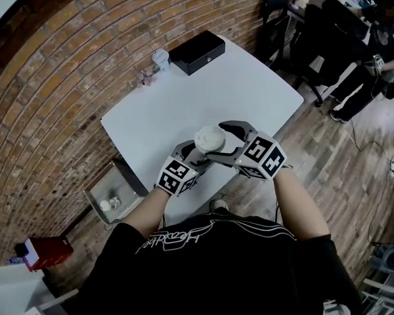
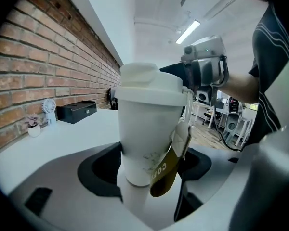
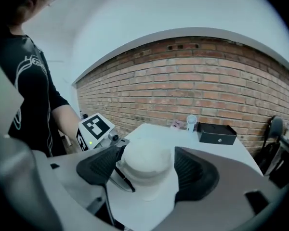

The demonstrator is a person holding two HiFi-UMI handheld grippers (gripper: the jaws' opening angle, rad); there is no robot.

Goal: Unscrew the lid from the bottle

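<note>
Black shirt [image 1: 210, 268] of the operator fills the near foreground, with both forearms extended forward. Left gripper [image 2: 149, 165]: jaws clamped on the lower body of the white bottle [image 2: 147, 129]. Bottle is held upright, clear of the surface, above the near edge of the white table [image 1: 184, 104]. Olive strap [image 2: 166, 170] hangs down the bottle's right side. Lid [image 1: 209, 137]: seated on the bottle. Right gripper [image 3: 145, 167]: jaws apart, straddling the lid. One pad sits at the lid's edge and the other is just clear of it, so there is no clamp. Far end of table: black box [image 1: 197, 51], with a small white fan [image 1: 160, 58] to its left, both beside the brick wall [image 1: 65, 77].
</note>
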